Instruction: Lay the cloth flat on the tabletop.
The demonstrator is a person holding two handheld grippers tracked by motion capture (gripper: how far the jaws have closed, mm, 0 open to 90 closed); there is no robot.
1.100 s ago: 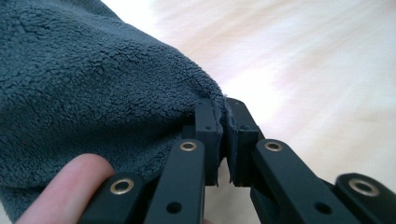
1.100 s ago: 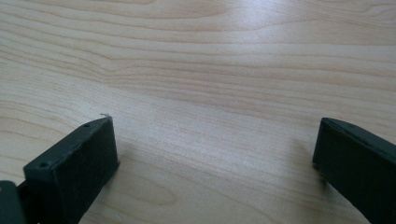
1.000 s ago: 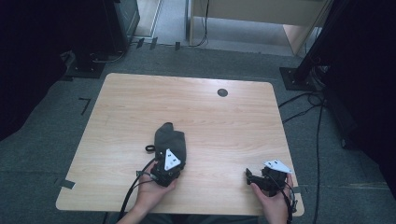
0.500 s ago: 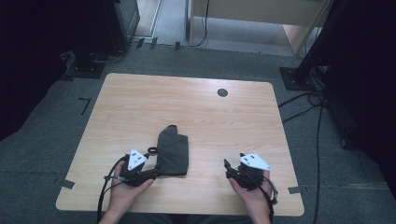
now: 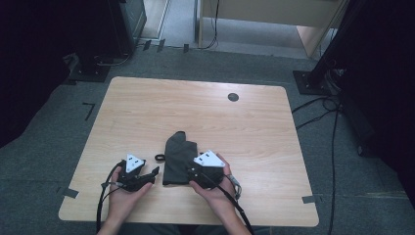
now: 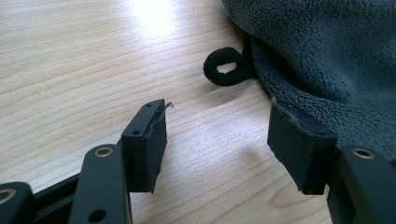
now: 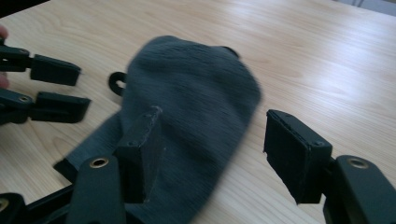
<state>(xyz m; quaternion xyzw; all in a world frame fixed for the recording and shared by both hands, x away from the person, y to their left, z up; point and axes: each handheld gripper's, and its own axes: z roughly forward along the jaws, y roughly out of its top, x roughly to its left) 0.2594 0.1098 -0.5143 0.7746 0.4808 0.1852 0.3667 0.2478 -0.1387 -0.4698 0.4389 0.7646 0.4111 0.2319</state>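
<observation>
Mitten (image 5: 178,156), dark grey fleece, lies flat on the wooden table (image 5: 254,122) near the near edge, about centre, between the two hands. Rounded tip points far, cuff end points near. Nap looks fuzzy and pilled in the left gripper view (image 6: 327,51). Small black hanging loop (image 5: 159,157) sticks out from its left edge and rests on the tabletop (image 6: 227,71).

Left gripper (image 5: 155,171) sits just left of the mitten's near end, jaws spread wide with nothing between them. In its own view (image 6: 219,149) the right-hand jaw pad (image 6: 299,144) sits at the fleece edge; contact cannot be told. The left-hand pad is over bare wood.

Right gripper (image 5: 190,171) is over the mitten's near right part, jaws wide apart, nothing clamped. In its own view (image 7: 212,154) the left-hand pad (image 7: 140,149) stands over the fabric (image 7: 196,102), the right-hand pad over bare wood beside it. Whether the pad touches the fabric cannot be told; that view is slightly blurred.
</observation>
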